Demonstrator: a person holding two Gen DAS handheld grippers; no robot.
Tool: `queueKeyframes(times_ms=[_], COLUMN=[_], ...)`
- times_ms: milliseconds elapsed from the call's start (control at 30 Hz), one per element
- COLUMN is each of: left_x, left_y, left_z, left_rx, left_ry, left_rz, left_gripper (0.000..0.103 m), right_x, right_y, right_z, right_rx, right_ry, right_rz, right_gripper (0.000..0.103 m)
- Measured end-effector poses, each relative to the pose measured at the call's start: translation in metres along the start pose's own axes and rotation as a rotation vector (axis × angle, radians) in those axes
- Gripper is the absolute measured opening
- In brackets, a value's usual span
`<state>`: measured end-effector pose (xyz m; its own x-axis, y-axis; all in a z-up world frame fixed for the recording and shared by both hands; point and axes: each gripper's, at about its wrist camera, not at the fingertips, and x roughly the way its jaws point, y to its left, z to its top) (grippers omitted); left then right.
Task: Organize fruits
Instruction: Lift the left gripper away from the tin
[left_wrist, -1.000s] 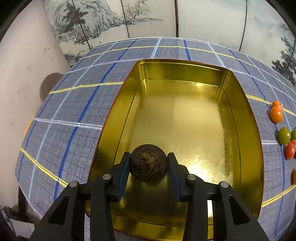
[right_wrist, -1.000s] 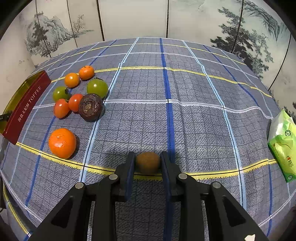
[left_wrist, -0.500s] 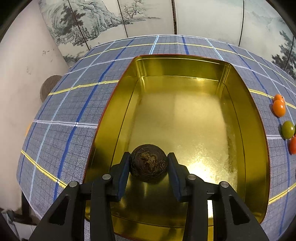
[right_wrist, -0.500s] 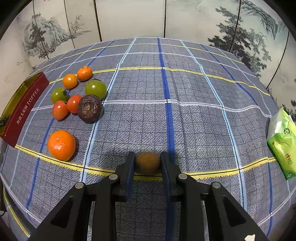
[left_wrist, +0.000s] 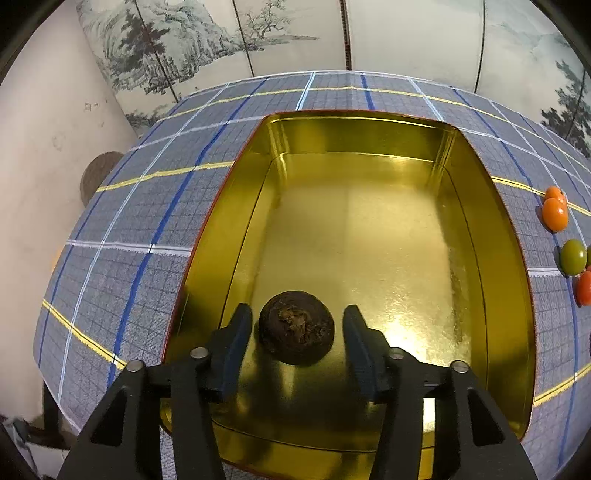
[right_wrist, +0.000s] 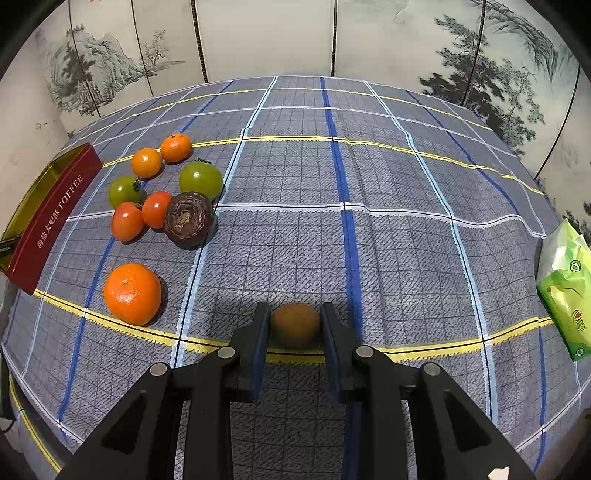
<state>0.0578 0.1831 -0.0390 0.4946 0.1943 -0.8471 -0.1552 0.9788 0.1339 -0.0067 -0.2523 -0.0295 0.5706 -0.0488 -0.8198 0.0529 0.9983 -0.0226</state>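
In the left wrist view a dark wrinkled round fruit (left_wrist: 296, 327) lies on the floor of the gold tin (left_wrist: 491, 280), near its front. My left gripper (left_wrist: 297, 326) straddles it with jaws opening; gaps show on both sides and the pads do not touch it. In the right wrist view my right gripper (right_wrist: 295, 325) is shut on a small brown kiwi (right_wrist: 295, 324) just above the checked cloth (right_wrist: 369, 184). A big orange (right_wrist: 132, 292), a second dark wrinkled fruit (right_wrist: 189, 218), two red tomatoes (right_wrist: 127, 220), two green tomatoes (right_wrist: 200, 179) and two small oranges (right_wrist: 146, 162) lie at the left.
The tin's red side (right_wrist: 51, 221), printed TOFFEE, stands at the far left of the right wrist view. A green tissue pack (right_wrist: 567, 288) lies at the cloth's right edge. Painted screen panels (right_wrist: 258, 37) back the table. Fruits (left_wrist: 554, 213) show right of the tin in the left wrist view.
My left gripper's jaws have spread apart and let go of the dark fruit, which now rests on the tin floor. The right gripper still grips the kiwi and has not moved.
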Motion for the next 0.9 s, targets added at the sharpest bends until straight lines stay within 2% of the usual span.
queueKeyframes(times_ms=[200, 433, 633, 900], left_x=[-0.007, -0.024, -0.041, -0.058], left_y=[-0.001, 0.001, 0.004, 0.019], left_z=[0.002, 0.003, 0.0, -0.008], left_rx=[0.005, -0.014, -0.019, -0.046], left_ry=[-0.027, -0.092, -0.138, -0.172], left_rz=[-0.005, -0.013, -0.002, 0.008], left_gripper=[0.06, 0.068, 0.069, 0.072], right_x=[-0.005, -0.026, -0.039, -0.038], right_y=[0.001, 0.016, 0.059, 0.153], right_z=[0.005, 0.022, 0.044, 0.071], right_rx=[0.0, -0.029, -0.12, -0.271], right_ry=[-0.016, -0.076, -0.121, -0.142], right_rz=[0.0, 0.027, 0.111, 0.285], right_gripper=[0.025, 0.025, 0.025, 0.025])
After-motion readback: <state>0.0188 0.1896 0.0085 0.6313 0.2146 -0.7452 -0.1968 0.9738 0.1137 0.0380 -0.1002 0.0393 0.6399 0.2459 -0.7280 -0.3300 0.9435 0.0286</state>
